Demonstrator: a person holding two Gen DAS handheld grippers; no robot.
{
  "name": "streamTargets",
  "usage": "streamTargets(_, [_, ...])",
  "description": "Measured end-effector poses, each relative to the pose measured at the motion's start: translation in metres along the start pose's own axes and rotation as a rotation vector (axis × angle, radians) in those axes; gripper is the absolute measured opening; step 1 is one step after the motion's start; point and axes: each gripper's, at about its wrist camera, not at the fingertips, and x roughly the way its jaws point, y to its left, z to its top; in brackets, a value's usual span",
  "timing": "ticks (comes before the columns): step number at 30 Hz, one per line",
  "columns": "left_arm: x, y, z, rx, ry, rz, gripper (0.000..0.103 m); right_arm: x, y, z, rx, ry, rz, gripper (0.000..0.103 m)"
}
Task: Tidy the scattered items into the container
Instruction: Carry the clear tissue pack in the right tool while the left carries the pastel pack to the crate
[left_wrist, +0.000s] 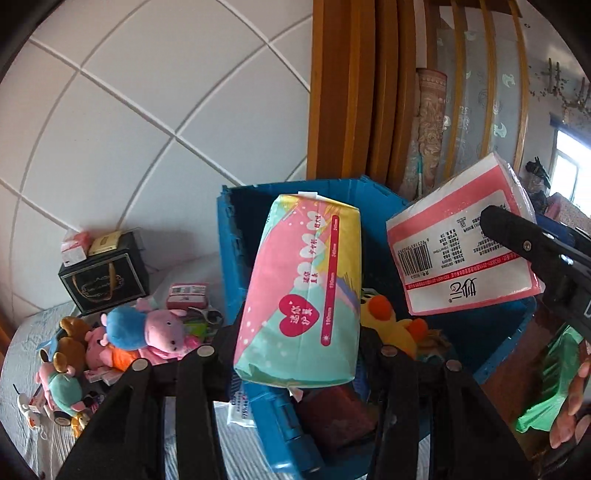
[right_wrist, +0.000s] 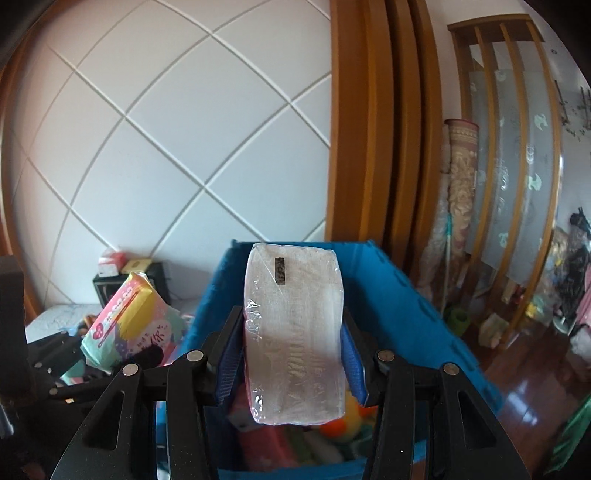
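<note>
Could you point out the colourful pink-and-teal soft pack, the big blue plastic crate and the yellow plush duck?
Pink-and-teal soft pack (left_wrist: 301, 295): left wrist view, middle of its printed face.
Blue plastic crate (left_wrist: 236, 251): left wrist view, its left wall.
Yellow plush duck (left_wrist: 391, 323): left wrist view, its body.

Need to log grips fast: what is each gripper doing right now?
Left gripper: closed on the pastel pad pack.
Right gripper: closed on the pink-and-white tissue pack.

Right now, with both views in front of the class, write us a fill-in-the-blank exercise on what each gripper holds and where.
1. The left gripper is shut on a pastel pack printed with a red ____.
2. The right gripper is shut on a pink-and-white pack wrapped in clear ____.
3. Both packs hang above the ____ crate.
4. The plush toys lie to the crate's ____ in the left wrist view.

Missing words: heart; plastic; blue; left
</note>
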Motion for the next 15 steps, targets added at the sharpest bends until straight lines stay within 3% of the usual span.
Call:
streamTargets(5, [0.074,-0.046,0.019,0.016,0.249,-0.020,0.045,0.055,-0.070,0.001,-0.032,0.123,-0.021,0.048])
streamTargets(9, [0.109,-0.054,0.040,0.013,0.296,0.068,0.045,0.091,-0.101,0.010,-0.039,0.188,-0.007,0.048])
streamTargets(15, [0.164,-0.035,0.083,-0.087,0.317,0.093,0.045,0.145,-0.111,0.041,-0.035,0.217,0.048,0.048])
